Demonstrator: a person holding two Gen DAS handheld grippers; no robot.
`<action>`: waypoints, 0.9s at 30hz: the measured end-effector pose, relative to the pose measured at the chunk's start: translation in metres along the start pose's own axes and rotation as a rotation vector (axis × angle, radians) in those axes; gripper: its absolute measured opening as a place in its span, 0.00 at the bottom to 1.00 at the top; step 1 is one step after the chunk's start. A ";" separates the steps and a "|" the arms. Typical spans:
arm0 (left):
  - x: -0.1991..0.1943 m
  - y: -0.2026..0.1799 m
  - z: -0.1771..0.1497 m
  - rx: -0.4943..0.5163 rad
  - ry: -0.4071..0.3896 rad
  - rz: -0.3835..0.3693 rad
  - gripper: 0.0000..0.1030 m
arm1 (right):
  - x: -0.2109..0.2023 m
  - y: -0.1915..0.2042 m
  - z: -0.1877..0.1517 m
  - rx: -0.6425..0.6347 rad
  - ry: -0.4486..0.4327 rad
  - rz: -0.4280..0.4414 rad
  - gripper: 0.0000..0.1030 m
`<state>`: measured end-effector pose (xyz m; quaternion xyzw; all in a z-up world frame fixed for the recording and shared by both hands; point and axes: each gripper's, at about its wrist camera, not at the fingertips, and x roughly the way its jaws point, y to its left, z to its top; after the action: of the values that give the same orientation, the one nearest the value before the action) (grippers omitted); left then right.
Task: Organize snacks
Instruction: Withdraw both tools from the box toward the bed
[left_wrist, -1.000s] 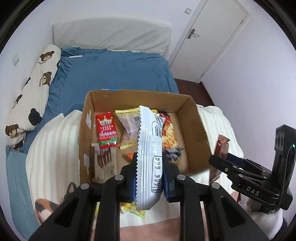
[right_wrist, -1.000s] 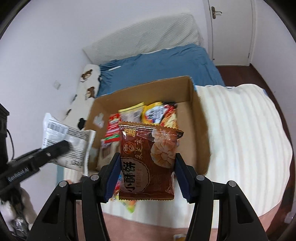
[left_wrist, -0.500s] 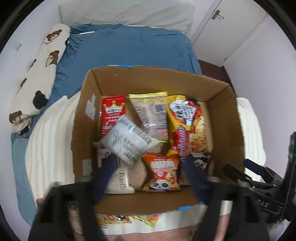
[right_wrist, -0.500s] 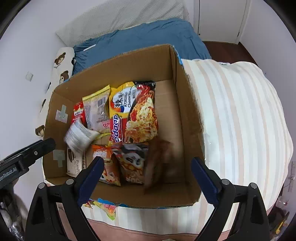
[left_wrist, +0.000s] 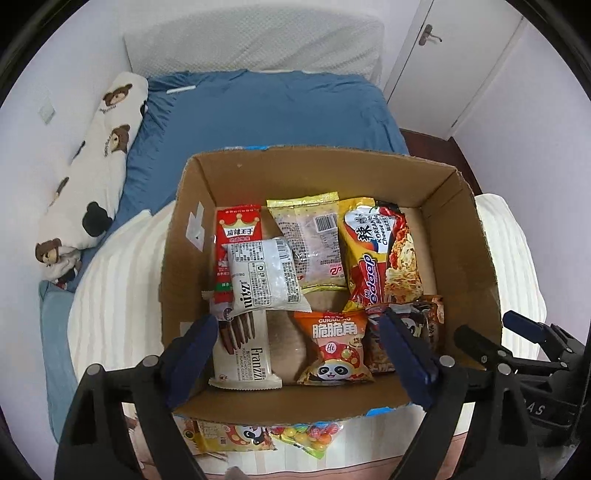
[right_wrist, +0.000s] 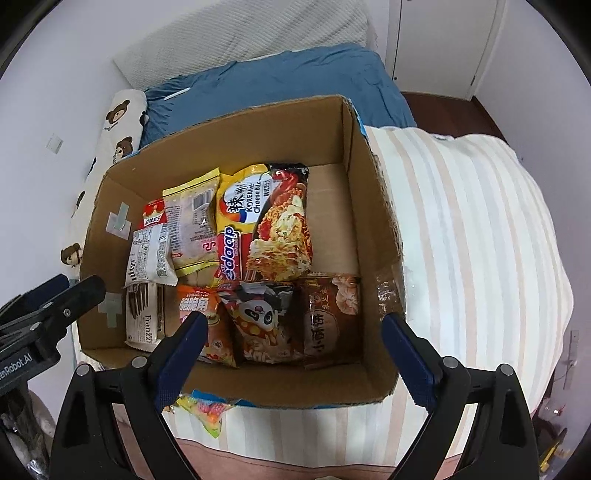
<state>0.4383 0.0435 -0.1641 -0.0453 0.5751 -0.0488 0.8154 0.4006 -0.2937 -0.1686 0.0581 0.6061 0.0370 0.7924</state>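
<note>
Here, the cardboard box (left_wrist: 458, 229) is being viewed from above by both wrist cameras as it is sitting on a striped blanket (right_wrist: 472, 229) at the near end of a bed with a blue sheet (left_wrist: 258, 114). The left gripper (left_wrist: 299, 354) is being held over the near left part of the box; its jaws have just been opening and are standing wide, with nothing pressed between the pads. The white packet (left_wrist: 264, 275) is lying flat inside, resting across a red crown-printed packet (left_wrist: 240, 225) and the top of a Franzzi biscuit pack (left_wrist: 245, 354). The right gripper (right_wrist: 295, 354) is being held over the near right part; its jaws have likewise just been opening and are gaping wide, gripping nothing. The brown pastry packet (right_wrist: 328, 317) is lying in the near right corner of the box, just beside a panda-printed packet (right_wrist: 258, 321). An orange panda snack bag (left_wrist: 334, 347), a yellow-edged pink packet (left_wrist: 314, 243) and a noodle packet (left_wrist: 380, 251) are filling the rest. Two colourful packets (left_wrist: 258, 435) are lying outside on the blanket, against the near wall. A bear-print pillow (left_wrist: 96, 173) is lying along the bed's left edge.
</note>
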 end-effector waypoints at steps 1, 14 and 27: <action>-0.003 -0.001 -0.002 0.004 -0.007 0.003 0.87 | -0.003 0.002 -0.001 -0.006 -0.007 -0.001 0.94; -0.055 -0.004 -0.036 -0.013 -0.115 -0.011 0.87 | -0.058 0.009 -0.030 -0.010 -0.128 0.003 0.96; -0.077 0.008 -0.123 -0.052 -0.142 -0.007 0.99 | -0.074 -0.002 -0.114 0.027 -0.109 0.112 0.96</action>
<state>0.2968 0.0598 -0.1347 -0.0717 0.5169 -0.0331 0.8524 0.2709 -0.3002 -0.1272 0.1046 0.5585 0.0697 0.8199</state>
